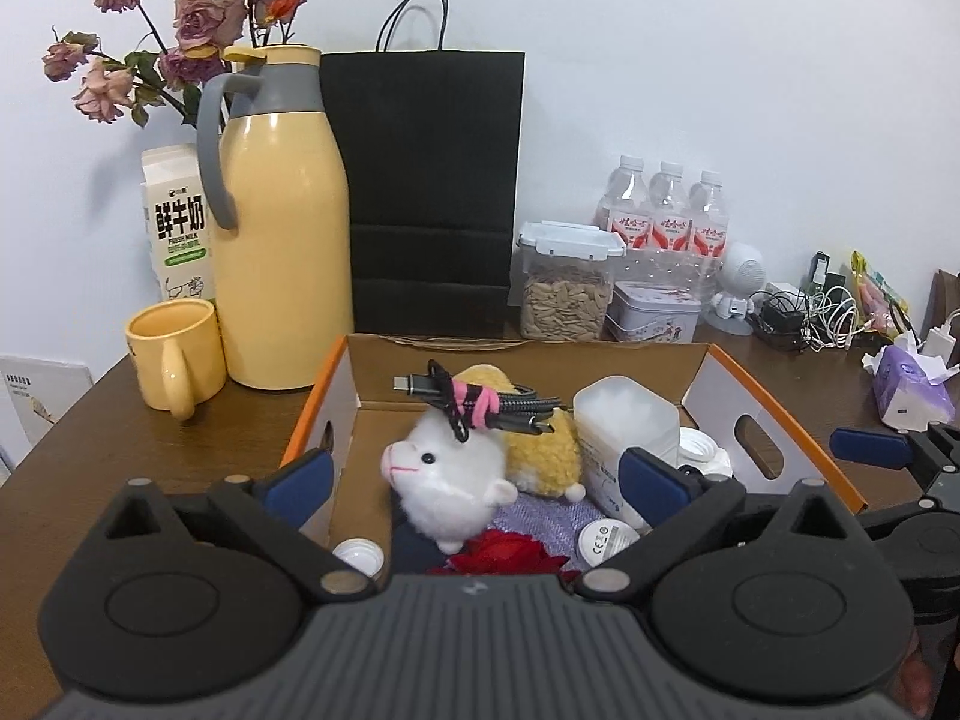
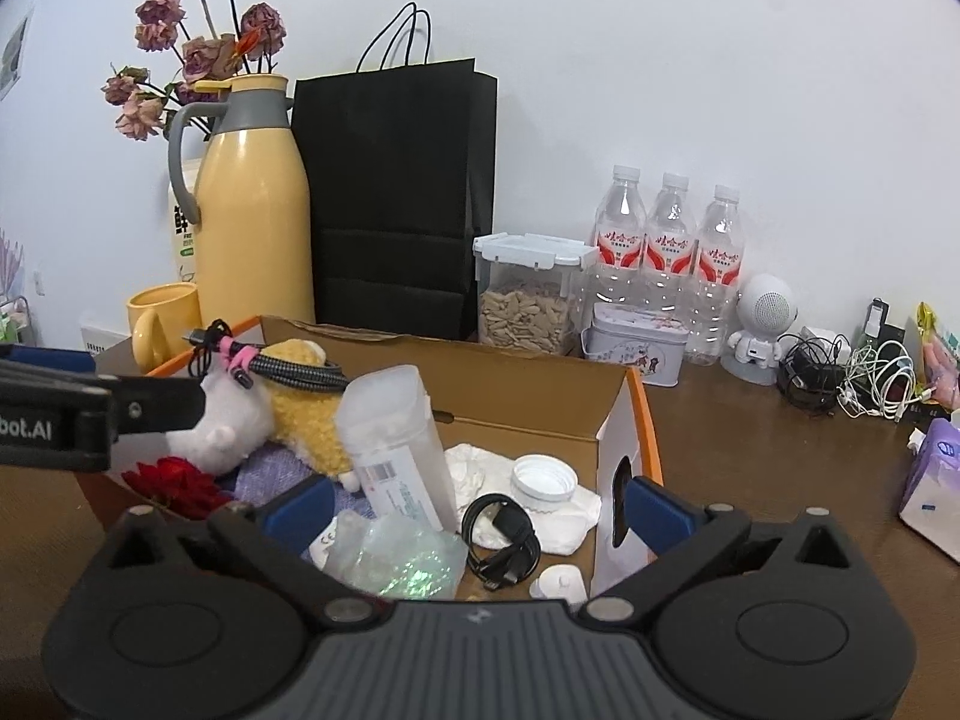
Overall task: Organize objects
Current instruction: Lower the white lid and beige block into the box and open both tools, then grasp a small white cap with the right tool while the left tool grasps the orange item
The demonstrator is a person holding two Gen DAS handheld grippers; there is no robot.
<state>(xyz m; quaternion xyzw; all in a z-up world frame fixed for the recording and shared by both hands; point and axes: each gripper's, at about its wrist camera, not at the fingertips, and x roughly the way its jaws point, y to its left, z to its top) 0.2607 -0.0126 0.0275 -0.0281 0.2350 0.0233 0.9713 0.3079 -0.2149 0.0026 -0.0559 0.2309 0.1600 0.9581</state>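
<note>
Right, left wrist view first: left gripper point(image 1: 474, 480) has its blue pads spread wide, nothing btwn them pressed, hanging over the near end of the cardboard box point(image 1: 774, 396) w/ orange edges. Box sits on a brown table point(image 1: 78, 456). Inside: white plush toy point(image 1: 444, 480) leaning on a yellow plush point(image 1: 540, 450), w/ a bundled cable point(image 1: 480, 402) tied by a pink strap lying across both. Frosted plastic container point(image 1: 624, 426) stands tilted to the right of the plushes, a red rose point(image 1: 510, 552) near the front wall, a white bottle cap point(image 1: 357, 555) at front left. Right gripper's pad point(image 1: 870, 447) pokes in at far right, outside the box wall. Behind the box: yellow thermos jug point(image 1: 282, 228), yellow mug point(image 1: 174, 360), milk carton point(image 1: 177, 222), black paper bag point(image 1: 432, 192), seed jar point(image 1: 564, 282), three water bottles point(image 1: 666, 210).

Right wrist view: right gripper point(image 2: 480, 516) also wide apart, gripping nothing; left pad is over the box interior, right pad sits outside the box's right wall point(image 2: 618, 468). Below it a coiled black cable point(image 2: 504, 540), a white lid point(image 2: 543, 477) on white tissue, crinkled clear wrap point(image 2: 402, 558). Left gripper's arm point(image 2: 102, 408) crosses at left, in front of the white plush. Purple tissue pack point(image 2: 936, 480) at right, on the table, well apart from the box.
</note>
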